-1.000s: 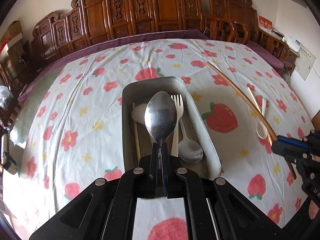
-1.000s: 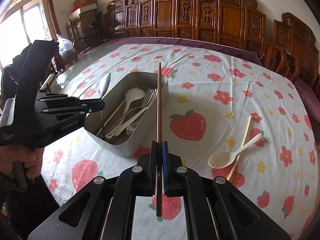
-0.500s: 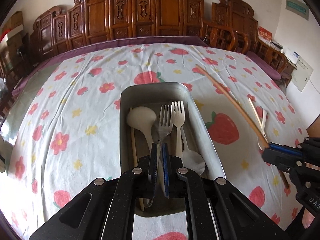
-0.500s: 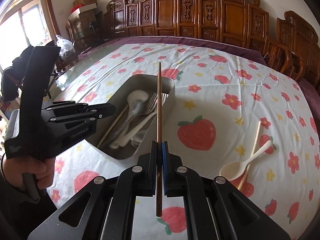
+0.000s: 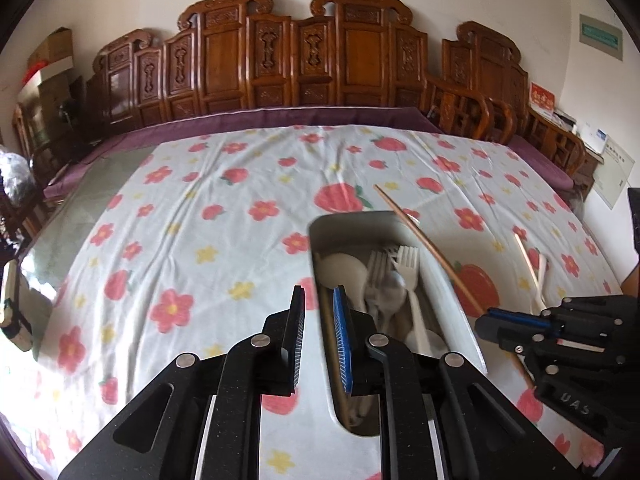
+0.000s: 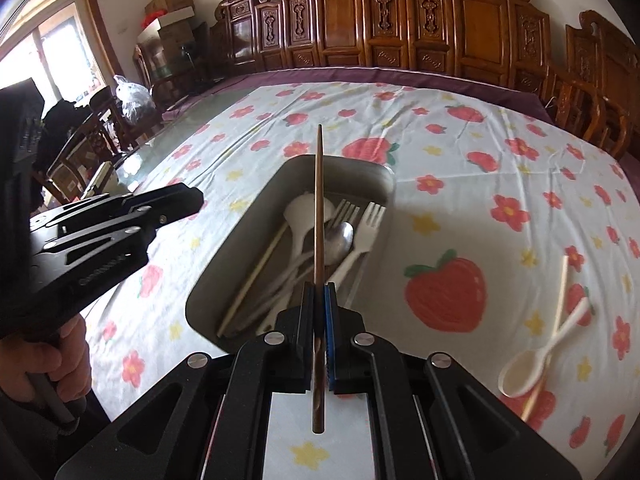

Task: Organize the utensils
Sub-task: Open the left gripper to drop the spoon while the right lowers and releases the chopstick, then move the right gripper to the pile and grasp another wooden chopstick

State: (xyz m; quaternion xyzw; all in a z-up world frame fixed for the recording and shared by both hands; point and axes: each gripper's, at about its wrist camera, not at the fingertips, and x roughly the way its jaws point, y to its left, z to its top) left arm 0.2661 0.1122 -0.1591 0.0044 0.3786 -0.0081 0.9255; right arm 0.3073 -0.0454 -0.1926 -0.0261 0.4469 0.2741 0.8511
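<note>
My left gripper (image 5: 319, 296) hangs over the left rim of the steel tray (image 5: 448, 284); its jaws are opening with nothing between them. In the tray lie a steel spoon (image 6: 340, 240), forks, a white ladle-like spoon (image 6: 308, 210) and a pale chopstick (image 6: 256, 276). My right gripper (image 6: 319, 292) is shut on a long brown chopstick (image 6: 319, 200), which points out over the tray. In the left wrist view that gripper (image 5: 486, 316) sits just right of the tray. A cream spoon (image 6: 528, 364) and another pale chopstick (image 6: 560, 300) lie crossed on the cloth to the right.
A strawberry-and-flower cloth (image 5: 200, 220) covers the table. Carved wooden chairs (image 5: 344, 60) line the far edge. Bare glass tabletop (image 5: 80, 208) shows at the left. A person's hand (image 6: 52, 360) holds the left gripper's handle.
The left gripper let the steel spoon go into the tray, shifted left over its rim and parted its jaws. The right gripper carried the brown chopstick left, over the tray.
</note>
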